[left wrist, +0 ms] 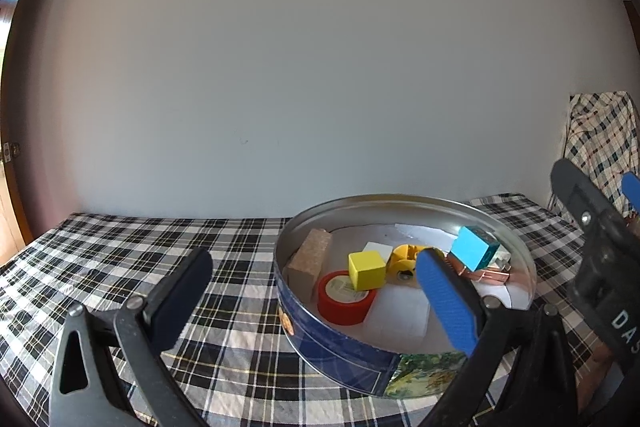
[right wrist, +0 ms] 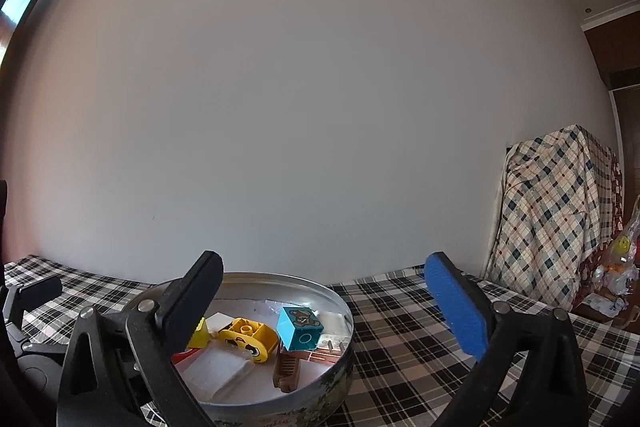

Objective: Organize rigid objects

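Plaid-covered tabletop fills the near ground in both views, w/ a bare pale wall behind.

Nearest, left claw: jaws apart, nothing between the pads; its blue finger hangs over the near rim of the tin, the black one sits out over the cloth. Right claw: jaws wide apart, empty, hovering level just at the tin's near edge.

Inside the round tin, near to far: red lid, yellow cube resting partly on it, cork block leaning against the left wall, yellow brick w/ a face print, comb, clear box, copper bits. Teal brick sits tilted on top of the pile toward the right side, not lying flat.

Judgement: the teal brick looks freshly placed and the tin holds most or all of the pieces; no loose items show on the cloth in these views. To finish well, lift the right claw straight up and back so no finger clips the rim or knocks the tilted brick. Left claw could steady the tin wall if anything needs nudging flat. Risk: the brick sliding onto the copper bits.

Far right, a checked cloth drapes over some furniture.
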{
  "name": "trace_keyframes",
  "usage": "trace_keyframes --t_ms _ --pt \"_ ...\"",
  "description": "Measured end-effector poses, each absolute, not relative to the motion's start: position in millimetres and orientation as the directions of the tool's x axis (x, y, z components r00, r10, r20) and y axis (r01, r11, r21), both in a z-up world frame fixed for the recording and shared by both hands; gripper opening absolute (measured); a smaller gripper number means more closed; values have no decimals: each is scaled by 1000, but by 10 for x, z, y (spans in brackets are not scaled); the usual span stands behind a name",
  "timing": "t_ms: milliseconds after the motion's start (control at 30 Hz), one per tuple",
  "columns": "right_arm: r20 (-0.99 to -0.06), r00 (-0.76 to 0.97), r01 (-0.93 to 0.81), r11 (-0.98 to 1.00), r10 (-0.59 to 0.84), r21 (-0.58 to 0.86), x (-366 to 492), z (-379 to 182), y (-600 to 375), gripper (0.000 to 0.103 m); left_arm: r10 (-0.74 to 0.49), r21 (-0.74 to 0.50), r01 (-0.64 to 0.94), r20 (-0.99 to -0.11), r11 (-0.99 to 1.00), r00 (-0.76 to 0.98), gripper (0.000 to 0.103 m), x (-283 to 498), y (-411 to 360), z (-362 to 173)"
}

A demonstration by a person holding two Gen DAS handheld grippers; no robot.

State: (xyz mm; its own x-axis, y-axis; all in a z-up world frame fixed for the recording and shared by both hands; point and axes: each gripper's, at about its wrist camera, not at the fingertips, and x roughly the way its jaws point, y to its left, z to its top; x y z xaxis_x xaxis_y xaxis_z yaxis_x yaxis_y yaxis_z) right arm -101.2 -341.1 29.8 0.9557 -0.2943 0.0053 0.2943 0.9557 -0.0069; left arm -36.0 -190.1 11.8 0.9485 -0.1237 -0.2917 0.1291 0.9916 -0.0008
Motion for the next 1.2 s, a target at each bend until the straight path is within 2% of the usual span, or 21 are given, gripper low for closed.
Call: trace_keyframes --t_ms 1200 --pt "0 959 284 959 -284 -11 -950 290 -3384 102 -113 11 123 -318 992 941 103 -346 -1909 74"
